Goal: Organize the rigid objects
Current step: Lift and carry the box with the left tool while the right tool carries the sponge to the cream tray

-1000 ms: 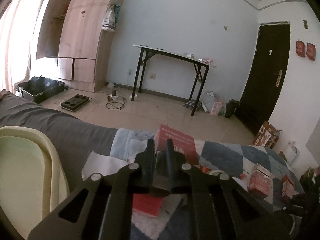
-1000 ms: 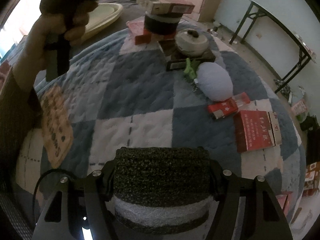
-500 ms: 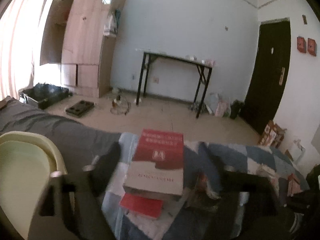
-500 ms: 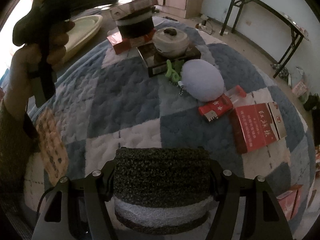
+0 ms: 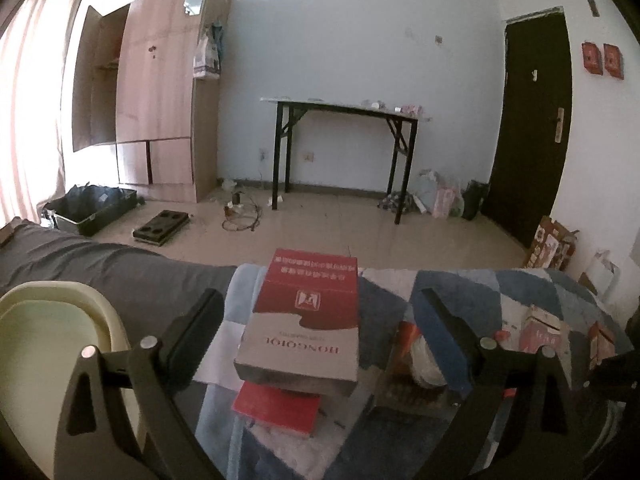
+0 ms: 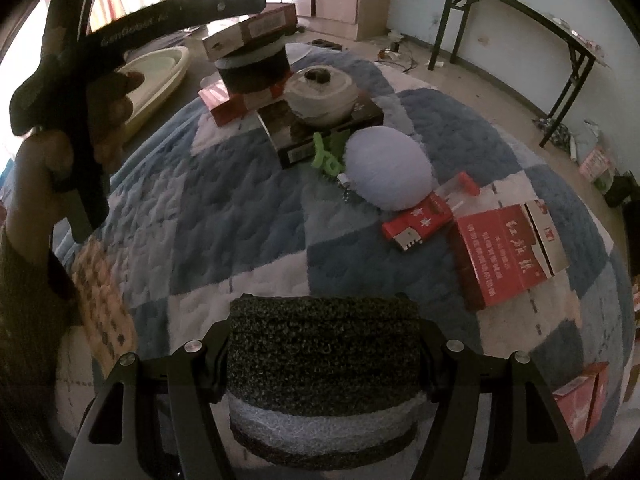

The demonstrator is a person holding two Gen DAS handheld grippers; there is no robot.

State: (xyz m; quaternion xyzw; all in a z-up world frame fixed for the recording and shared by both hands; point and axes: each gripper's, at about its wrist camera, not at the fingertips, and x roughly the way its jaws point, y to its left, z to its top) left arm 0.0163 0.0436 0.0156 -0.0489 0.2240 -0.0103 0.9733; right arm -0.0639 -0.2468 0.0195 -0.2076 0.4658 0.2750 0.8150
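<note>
My left gripper stands open and its jaws are still spreading. A red-and-grey box lies between the fingers with a gap on each side. In the right wrist view this box rests on a black foam roll, which sits on a flat red box. My right gripper is shut on another dark foam roll with a white band, held above the blue-and-white quilt.
A white lidded pot sits on a dark box. Beside them lie a green toy and a pale blue plush ball. A red pack and a red carton lie to the right. A cream tub stands at the left edge.
The left jaws went from shut to wide apart, and the red-and-grey box now shows between them on the stack. The right gripper keeps its hold on the foam roll.
</note>
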